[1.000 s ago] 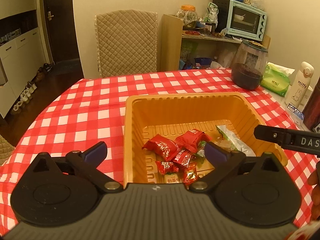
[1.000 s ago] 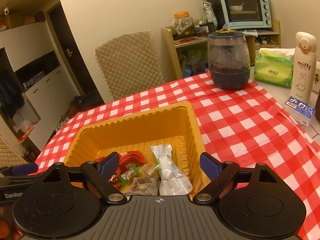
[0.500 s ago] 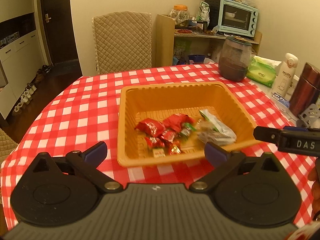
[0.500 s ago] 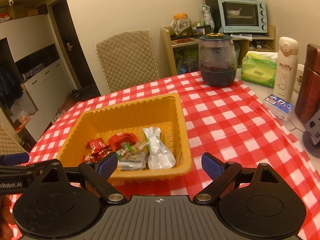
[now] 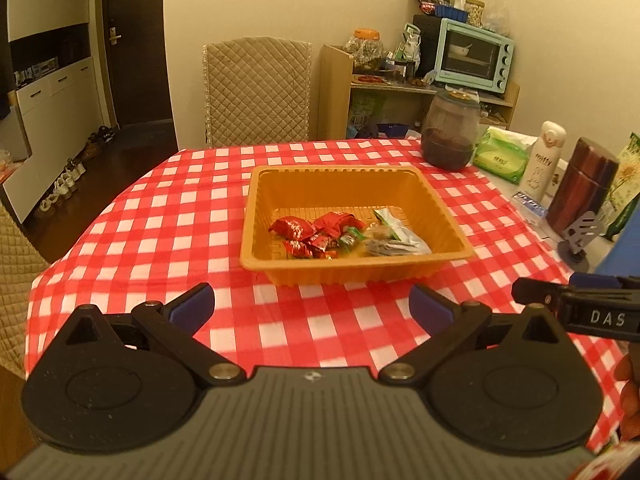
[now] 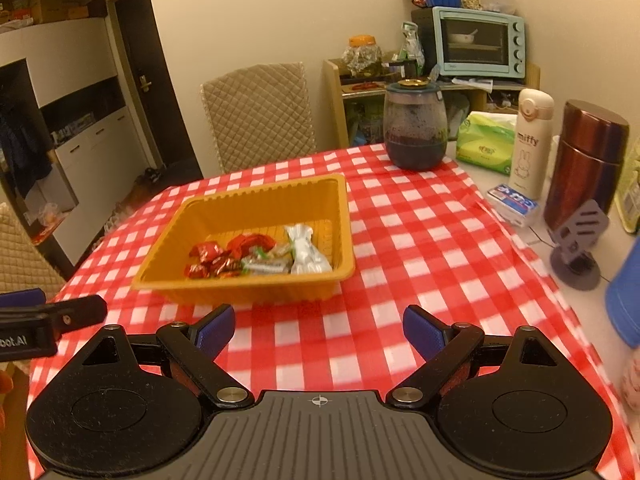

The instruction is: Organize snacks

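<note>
Both sets of tongs, left tongs [image 5: 311, 307] and right tongs [image 6: 318, 326], are hanging wide and empty over the checked surface [image 5: 168, 216], near the orange tray [image 5: 352, 266] holding wrapped snacks [image 5: 320, 234]; a level approach is looking wisest.

- red checked tablecloth [image 5: 168, 216]; quilted chair [image 5: 256, 92] behind it
- dark jar [image 6: 415, 128], green tissue pack [image 6: 486, 142], white miffy bottle [image 6: 530, 142], brown flask [image 6: 584, 164] at the right
- blue toaster oven [image 5: 474, 54] on a shelf
</note>
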{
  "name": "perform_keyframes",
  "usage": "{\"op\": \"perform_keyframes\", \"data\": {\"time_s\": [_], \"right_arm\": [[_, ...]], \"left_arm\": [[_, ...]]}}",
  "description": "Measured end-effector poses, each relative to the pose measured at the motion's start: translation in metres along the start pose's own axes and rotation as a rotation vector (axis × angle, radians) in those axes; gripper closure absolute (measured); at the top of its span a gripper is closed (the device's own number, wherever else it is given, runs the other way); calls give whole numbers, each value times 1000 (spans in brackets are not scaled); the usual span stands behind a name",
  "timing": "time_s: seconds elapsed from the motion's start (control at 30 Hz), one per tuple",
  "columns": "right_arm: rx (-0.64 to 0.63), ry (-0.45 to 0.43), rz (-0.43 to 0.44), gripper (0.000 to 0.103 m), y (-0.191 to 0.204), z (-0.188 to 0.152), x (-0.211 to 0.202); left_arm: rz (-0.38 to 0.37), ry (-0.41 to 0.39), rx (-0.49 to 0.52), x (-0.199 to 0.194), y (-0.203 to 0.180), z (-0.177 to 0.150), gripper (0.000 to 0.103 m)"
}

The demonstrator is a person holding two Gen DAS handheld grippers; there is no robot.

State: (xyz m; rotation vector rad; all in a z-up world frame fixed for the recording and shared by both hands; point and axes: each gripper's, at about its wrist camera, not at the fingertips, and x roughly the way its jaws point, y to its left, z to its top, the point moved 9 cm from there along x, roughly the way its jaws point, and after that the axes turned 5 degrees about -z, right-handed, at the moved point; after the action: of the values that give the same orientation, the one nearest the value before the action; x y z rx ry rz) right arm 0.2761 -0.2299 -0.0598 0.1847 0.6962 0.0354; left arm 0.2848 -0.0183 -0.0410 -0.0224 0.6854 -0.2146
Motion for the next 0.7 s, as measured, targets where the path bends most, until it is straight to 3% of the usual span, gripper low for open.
{"op": "perform_keyframes", "data": {"time_s": [0.37,0.7], "right_arm": [[-15,13,25,13,8,-18,-76],[-62,15,39,13,18,-37,-139]], "left_arm": [[33,-1,-83,-79,-9,-32,0],[68,1,-90,-137,-24,-54,0]]}}
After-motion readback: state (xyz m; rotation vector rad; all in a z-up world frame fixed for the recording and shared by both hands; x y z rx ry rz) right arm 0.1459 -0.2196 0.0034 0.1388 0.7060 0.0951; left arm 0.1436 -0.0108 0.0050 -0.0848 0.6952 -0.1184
